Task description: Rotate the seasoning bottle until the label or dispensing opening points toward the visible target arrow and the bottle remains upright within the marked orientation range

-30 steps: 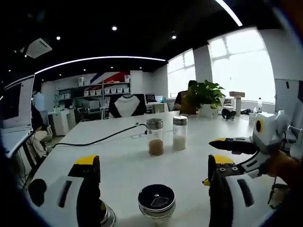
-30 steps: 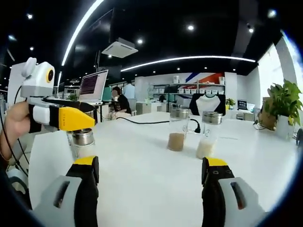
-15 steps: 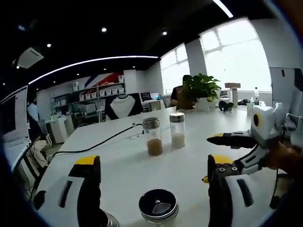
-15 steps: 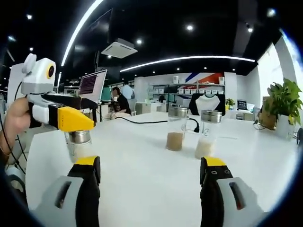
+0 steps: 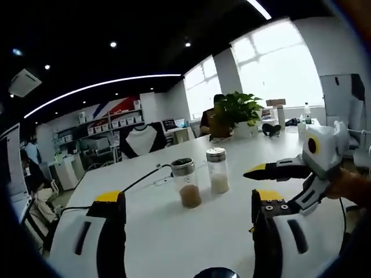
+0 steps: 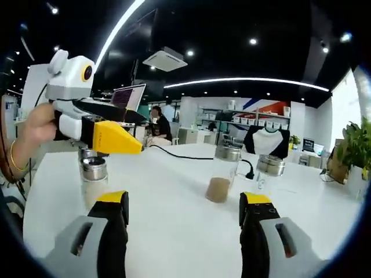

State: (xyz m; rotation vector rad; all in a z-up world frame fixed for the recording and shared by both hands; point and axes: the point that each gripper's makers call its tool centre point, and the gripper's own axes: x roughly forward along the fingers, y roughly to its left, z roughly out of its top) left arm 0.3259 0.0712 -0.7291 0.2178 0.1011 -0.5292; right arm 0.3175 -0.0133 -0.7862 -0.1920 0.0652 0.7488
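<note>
I hold both claws spread apart and empty over the white table (image 5: pixel 174 237), still at the approach step. The left claw (image 6: pixel 124 139) hangs above the near-left seasoning bottle (image 6: pixel 93 174); next it must descend, clamp and twist. No arrow visible.

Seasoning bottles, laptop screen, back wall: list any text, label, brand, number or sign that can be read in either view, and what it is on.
No text can be read in either view.
Brown-filled bottle: no label legible.
White-filled bottle: no label legible.
Bottle beside the left gripper: no label legible.
Laptop screen: lines of text, too small to read.
Shelf boxes: too blurred to read.
No target arrow or printed marks visible on the table.
</note>
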